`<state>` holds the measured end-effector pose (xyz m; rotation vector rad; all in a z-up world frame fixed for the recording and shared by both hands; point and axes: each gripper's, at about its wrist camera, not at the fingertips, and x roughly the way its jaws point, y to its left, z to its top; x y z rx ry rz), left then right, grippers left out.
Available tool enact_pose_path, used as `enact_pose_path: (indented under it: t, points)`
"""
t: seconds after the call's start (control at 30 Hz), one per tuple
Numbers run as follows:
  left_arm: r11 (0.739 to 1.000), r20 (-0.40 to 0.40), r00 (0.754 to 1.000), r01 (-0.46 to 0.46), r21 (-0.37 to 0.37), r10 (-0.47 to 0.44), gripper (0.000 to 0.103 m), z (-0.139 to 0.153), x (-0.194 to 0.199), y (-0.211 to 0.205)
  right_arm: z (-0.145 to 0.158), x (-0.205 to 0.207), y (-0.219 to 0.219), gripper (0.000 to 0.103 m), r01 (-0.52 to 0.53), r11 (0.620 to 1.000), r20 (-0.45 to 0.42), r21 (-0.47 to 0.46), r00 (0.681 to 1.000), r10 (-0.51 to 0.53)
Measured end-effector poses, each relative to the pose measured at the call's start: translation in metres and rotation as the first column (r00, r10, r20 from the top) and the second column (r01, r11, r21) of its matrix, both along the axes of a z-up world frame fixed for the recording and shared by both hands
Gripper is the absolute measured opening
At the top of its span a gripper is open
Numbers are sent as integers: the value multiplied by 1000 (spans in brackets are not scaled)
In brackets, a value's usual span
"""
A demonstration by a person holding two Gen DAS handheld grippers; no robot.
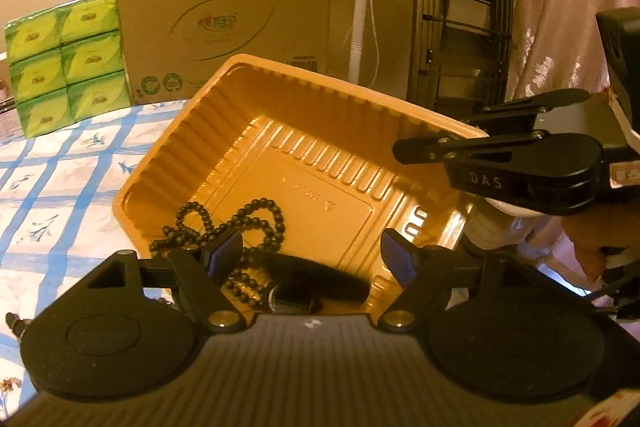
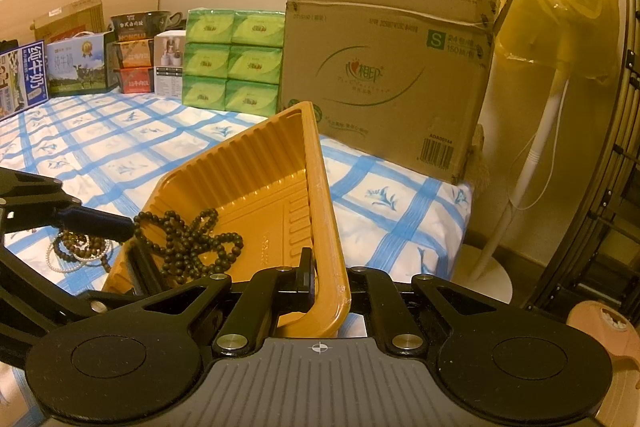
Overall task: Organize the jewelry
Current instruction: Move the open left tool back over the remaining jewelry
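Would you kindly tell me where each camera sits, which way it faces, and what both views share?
Left wrist: sits on the left tongs, which stand open, facing down into the orange tray; right tongs and a hand show.
Right wrist: sits on the right tongs, shut on the tray's rim, facing the cardboard box; left tongs show.
Shared: tray, dark bead necklace, box.
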<state>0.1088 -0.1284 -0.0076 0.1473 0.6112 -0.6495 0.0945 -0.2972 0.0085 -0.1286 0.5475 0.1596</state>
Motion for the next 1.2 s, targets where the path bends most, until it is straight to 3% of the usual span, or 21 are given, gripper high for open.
enact_pose_path:
  t: [0.3, 0.53, 0.73, 0.93, 1.07, 1.2]
  points:
    - [998, 7, 998, -61, -1, 61, 76, 4, -6, 23, 0, -2, 0, 6, 3, 1000, 0, 0, 1000, -3]
    - [978, 1, 979, -206, 16, 206, 76, -2, -17, 65, -1, -1, -1, 6, 2, 1000, -1, 1, 1000, -2]
    - [929, 3, 932, -362, 73, 363, 76, -17, -28, 116, -1, -1, -1, 6, 4, 1000, -4, 2, 1000, -4]
    - [858, 12, 867, -495, 136, 498, 76, -34, -27, 164, 0, -2, -1, 6, 4, 1000, -5, 1, 1000, -4]
    - [826, 21, 836, -544, 145, 548, 75, -40, -21, 187, 0, -2, -1, 6, 4, 1000, -5, -1, 1000, -4]
    - [810, 33, 821, -568, 148, 570, 72, -43, -13, 200, 0, -2, -1, 6, 4, 1000, -5, -3, 1000, -4]
